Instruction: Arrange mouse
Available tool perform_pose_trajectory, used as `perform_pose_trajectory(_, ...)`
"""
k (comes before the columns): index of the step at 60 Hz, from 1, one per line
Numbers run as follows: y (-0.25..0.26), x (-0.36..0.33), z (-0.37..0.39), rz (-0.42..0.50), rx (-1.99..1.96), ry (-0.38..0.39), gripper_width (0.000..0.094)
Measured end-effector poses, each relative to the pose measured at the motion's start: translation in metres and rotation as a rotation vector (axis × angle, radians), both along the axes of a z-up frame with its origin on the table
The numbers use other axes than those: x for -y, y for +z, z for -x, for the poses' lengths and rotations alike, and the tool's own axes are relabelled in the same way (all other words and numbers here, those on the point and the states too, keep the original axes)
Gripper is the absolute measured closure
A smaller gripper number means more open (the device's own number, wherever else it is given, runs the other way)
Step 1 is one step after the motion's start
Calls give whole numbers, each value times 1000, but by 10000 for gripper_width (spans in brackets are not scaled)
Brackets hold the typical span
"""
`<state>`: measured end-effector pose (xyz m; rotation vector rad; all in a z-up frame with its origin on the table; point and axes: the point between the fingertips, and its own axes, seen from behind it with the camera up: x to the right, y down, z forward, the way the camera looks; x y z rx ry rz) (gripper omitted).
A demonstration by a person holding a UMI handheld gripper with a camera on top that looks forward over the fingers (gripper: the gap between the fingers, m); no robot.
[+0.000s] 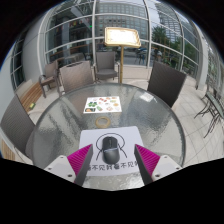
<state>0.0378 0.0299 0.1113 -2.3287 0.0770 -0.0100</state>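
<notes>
Mouse (108, 143) (dark, rounded) sits on white sheet (110, 150) beyond open gripper (113, 159).

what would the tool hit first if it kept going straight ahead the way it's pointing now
Most likely the dark mouse, which lies on a white sheet on the glass table, just ahead of the open tool. Depth is unclear; aimed lower, it would meet the sheet first.

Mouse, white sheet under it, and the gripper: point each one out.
mouse (107, 150), gripper view, middle of its dark body
white sheet (92, 139), gripper view, bare corner beside the mouse
gripper (113, 160), gripper view, midway between the open fingertips
</notes>
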Motion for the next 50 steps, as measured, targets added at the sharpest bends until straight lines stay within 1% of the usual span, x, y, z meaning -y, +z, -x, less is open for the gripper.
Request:
perform_pose_trajectory(6,35,38,1,-17,-10,10,100)
perform_pose_trajectory(10,49,66,3,-27,-14,18,101)
perform_pose_trajectory(18,67,115,2,-47,-19,43,101)
perform_pose_trajectory(27,82,157,3,-70,-45,48,99)
perform_pose_trajectory(43,123,186,7,-170,-35,88,98)
perform_pose_trajectory(50,135,192,9,-191,-36,105,99)
